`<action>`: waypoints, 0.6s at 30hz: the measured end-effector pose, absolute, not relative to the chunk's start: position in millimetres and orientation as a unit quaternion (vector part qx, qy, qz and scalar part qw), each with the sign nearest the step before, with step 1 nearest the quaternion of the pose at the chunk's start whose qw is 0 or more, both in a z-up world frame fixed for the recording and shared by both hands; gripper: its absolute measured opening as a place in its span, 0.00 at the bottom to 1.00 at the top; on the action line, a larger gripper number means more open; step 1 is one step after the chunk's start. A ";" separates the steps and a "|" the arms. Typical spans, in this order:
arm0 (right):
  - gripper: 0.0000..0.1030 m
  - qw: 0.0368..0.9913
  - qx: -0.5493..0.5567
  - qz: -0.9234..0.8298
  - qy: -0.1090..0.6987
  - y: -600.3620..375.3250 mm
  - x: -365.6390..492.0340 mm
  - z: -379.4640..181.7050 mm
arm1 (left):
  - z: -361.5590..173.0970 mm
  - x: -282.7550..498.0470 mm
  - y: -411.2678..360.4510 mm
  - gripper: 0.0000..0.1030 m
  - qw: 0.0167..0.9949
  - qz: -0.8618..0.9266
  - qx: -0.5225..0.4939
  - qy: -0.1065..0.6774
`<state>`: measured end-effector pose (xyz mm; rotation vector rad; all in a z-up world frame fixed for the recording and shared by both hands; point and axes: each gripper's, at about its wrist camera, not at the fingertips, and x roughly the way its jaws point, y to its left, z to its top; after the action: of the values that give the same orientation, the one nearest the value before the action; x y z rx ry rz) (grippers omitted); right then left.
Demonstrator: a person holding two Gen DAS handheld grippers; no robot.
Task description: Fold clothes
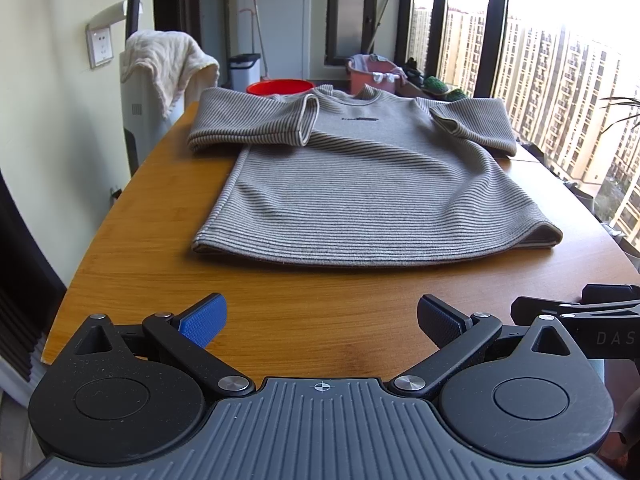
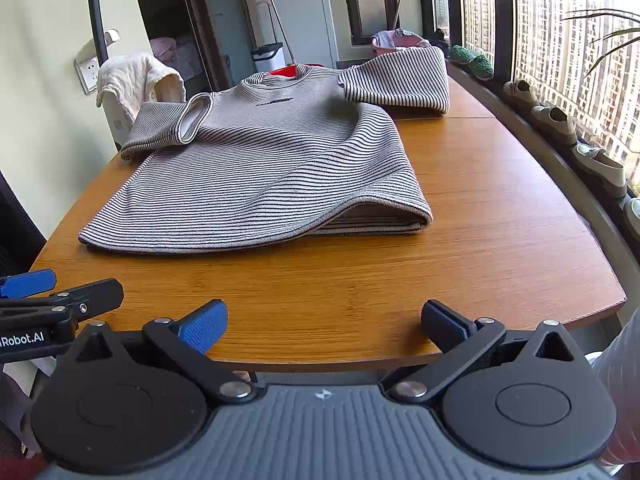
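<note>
A grey striped sweater (image 1: 352,184) (image 2: 272,172) lies face up on the wooden table (image 1: 160,264) (image 2: 500,208), neckline away from me. Its left sleeve (image 1: 256,124) (image 2: 168,128) is folded in over the chest, and the right sleeve (image 1: 476,124) (image 2: 400,80) lies bent near the far corner. My left gripper (image 1: 322,320) hovers open over the near table edge, short of the hem. My right gripper (image 2: 324,322) is open too, beside it at the same edge. Each gripper shows at the border of the other's view. Nothing is between either pair of fingers.
A cream towel (image 1: 168,60) hangs over a white appliance left of the table. Beyond the far edge are a red basin (image 1: 280,87), a white bin (image 1: 243,70) and a pink laundry basket (image 1: 376,72). Shoes (image 2: 556,120) line the window sill on the right.
</note>
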<state>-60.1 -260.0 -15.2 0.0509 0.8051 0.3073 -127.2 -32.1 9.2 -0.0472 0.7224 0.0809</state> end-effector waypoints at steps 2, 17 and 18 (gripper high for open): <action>1.00 0.908 0.025 0.149 0.390 -260.0 -60.1 -15.2 | 9.2 -127.0 -31.7 1.00 0.934 0.040 -0.024 0.353; 1.00 0.909 0.026 0.146 0.390 -258.7 -60.7 -14.8 | 10.4 -128.0 -29.6 1.00 0.935 0.042 -0.027 0.351; 1.00 0.909 0.026 0.146 0.390 -258.9 -60.5 -14.7 | 10.2 -127.7 -29.0 1.00 0.935 0.042 -0.027 0.352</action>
<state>-60.5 -258.9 -14.7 0.0531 0.8047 0.3019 -127.7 -29.0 10.2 -0.0561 0.7190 0.0860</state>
